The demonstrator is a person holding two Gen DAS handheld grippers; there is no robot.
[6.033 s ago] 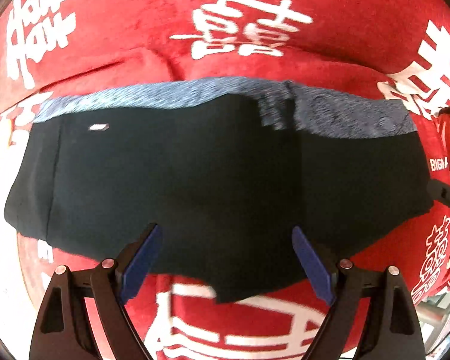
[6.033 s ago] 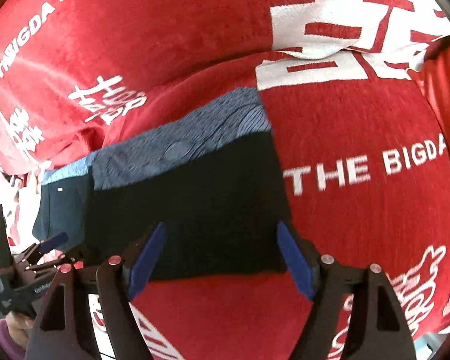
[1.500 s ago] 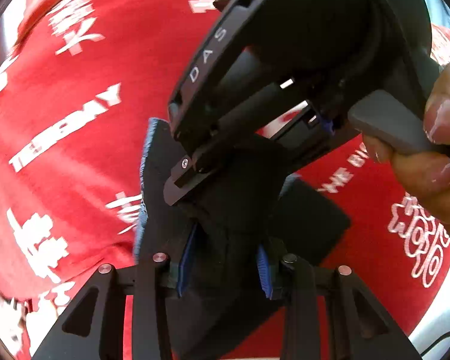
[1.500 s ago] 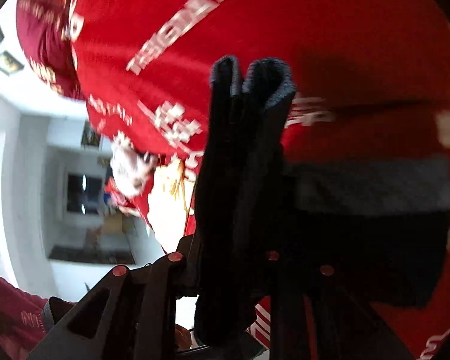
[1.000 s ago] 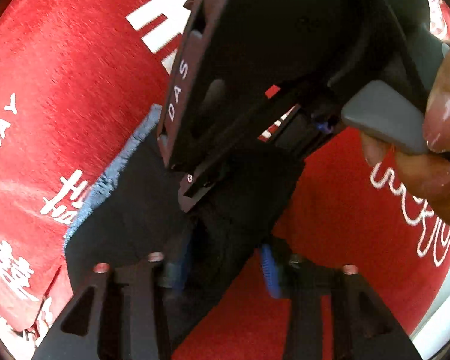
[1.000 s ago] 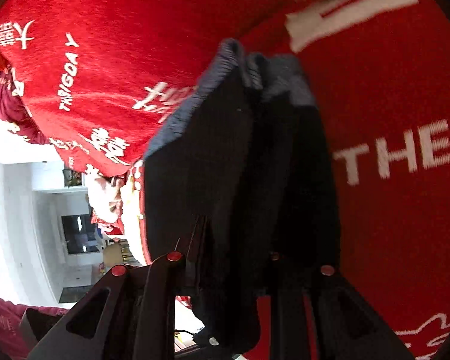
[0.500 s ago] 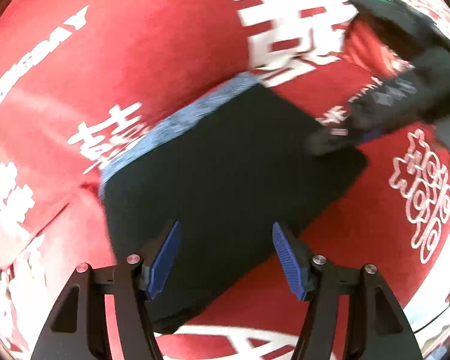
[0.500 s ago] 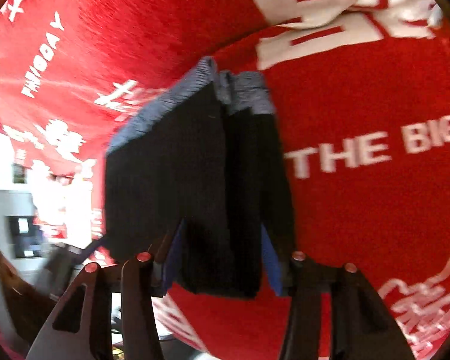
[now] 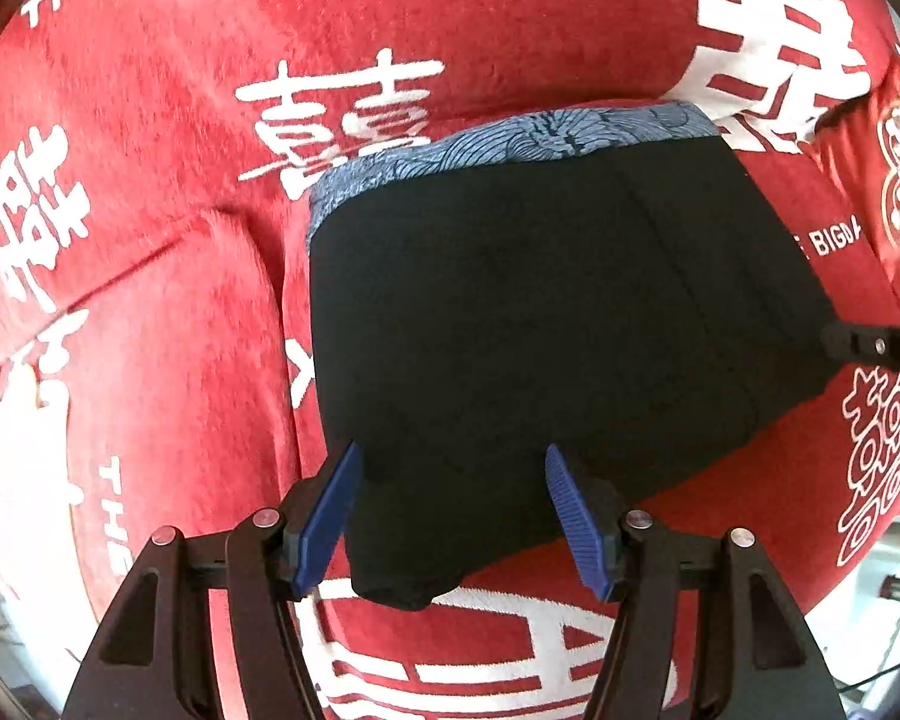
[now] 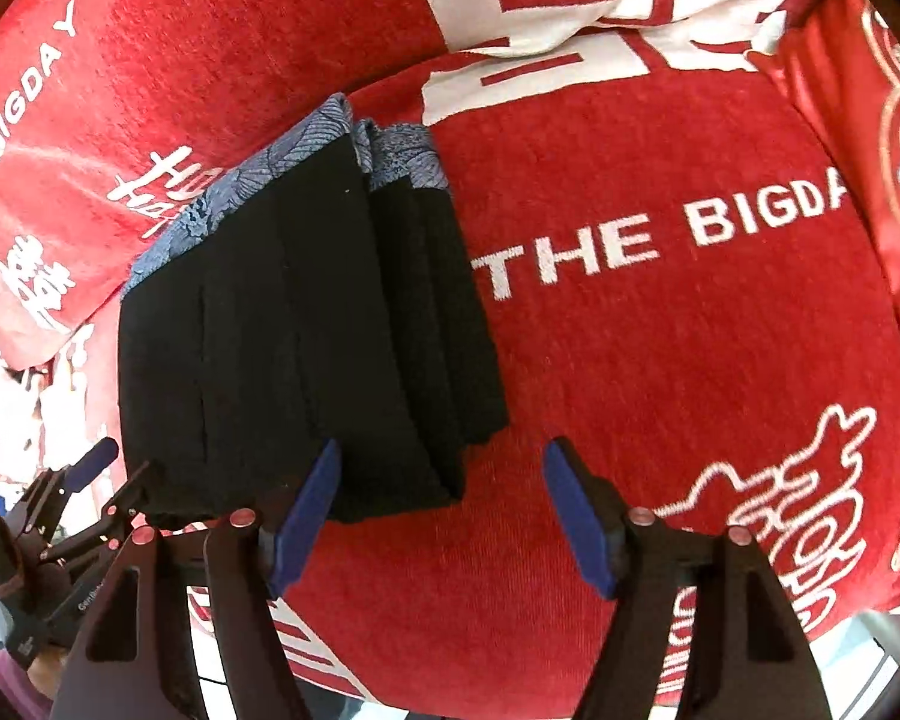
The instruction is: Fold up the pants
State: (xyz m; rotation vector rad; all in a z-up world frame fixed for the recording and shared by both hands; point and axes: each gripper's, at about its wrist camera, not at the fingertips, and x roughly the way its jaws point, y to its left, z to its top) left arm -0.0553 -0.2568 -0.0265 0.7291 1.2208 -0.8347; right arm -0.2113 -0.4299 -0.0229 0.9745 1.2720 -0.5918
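Pants (image 9: 546,324), black with a blue-grey patterned waistband (image 9: 510,144), lie folded into a compact stack on the red cloth (image 9: 150,120) with white lettering. In the left wrist view we see the stack spread ahead of our left gripper (image 9: 450,516), its near hem reaching down between the two blue pads (image 9: 330,510), the waistband at the far edge. The pads stand apart on either side of the fabric's lower lobe without pressing it; the jaws have just been opening, and the garment is released beneath them. At the right border of this view, a dark tip of the right gripper shows just beside the stack's right edge.

In the right wrist view the same pants (image 10: 306,348) appear ahead and to the left of our right gripper (image 10: 444,516). Several folded layers are visible along the stack's right side, stepped one over another, with the waistband (image 10: 258,174) folded double at the far end. The near right corner of the stack lies between the blue pads (image 10: 576,516), closer to the left one; the rest of the gap shows bare red cloth (image 10: 660,360). These jaws too have just been opening, and they grip nothing. At the lower left of this view the left gripper (image 10: 99,480) is seen just beside the stack's near left corner, held by a hand (image 10: 27,666) partly visible at the frame's edge.
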